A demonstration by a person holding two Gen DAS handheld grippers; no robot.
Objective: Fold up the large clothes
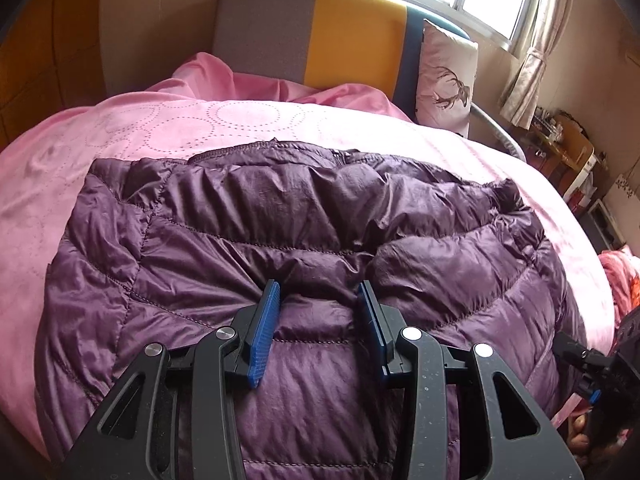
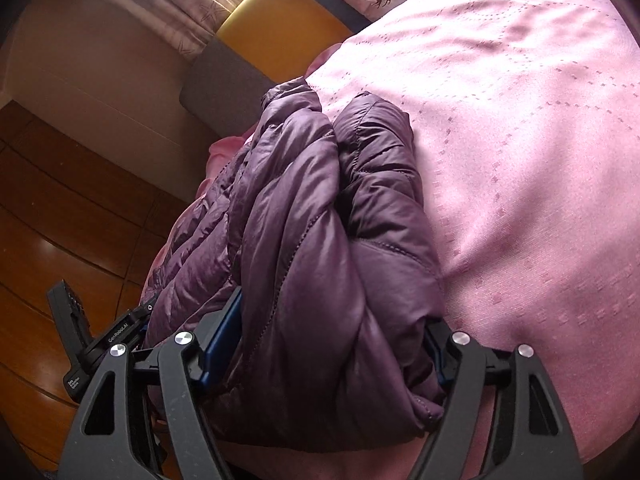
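Observation:
A purple quilted down jacket (image 1: 280, 240) lies spread on a pink bedspread (image 1: 60, 184). My left gripper (image 1: 320, 294) rests on the jacket's near part with a ridge of its fabric bunched between the blue pads (image 1: 262, 332); the jaws stand fairly wide. In the right wrist view the jacket (image 2: 312, 248) is a thick folded bundle at the bed's left edge, on the bedspread (image 2: 520, 160). My right gripper (image 2: 336, 320) is clamped around that bundle, its fingertips buried in the fabric. The right gripper's body shows at the left wrist view's right edge (image 1: 592, 364).
A grey, yellow and blue headboard (image 1: 320, 36) and a deer-print pillow (image 1: 448, 76) stand at the far end of the bed. A window with curtains (image 1: 528, 40) and cluttered shelves (image 1: 572, 152) are on the right. Wooden floor (image 2: 60, 220) lies left of the bed.

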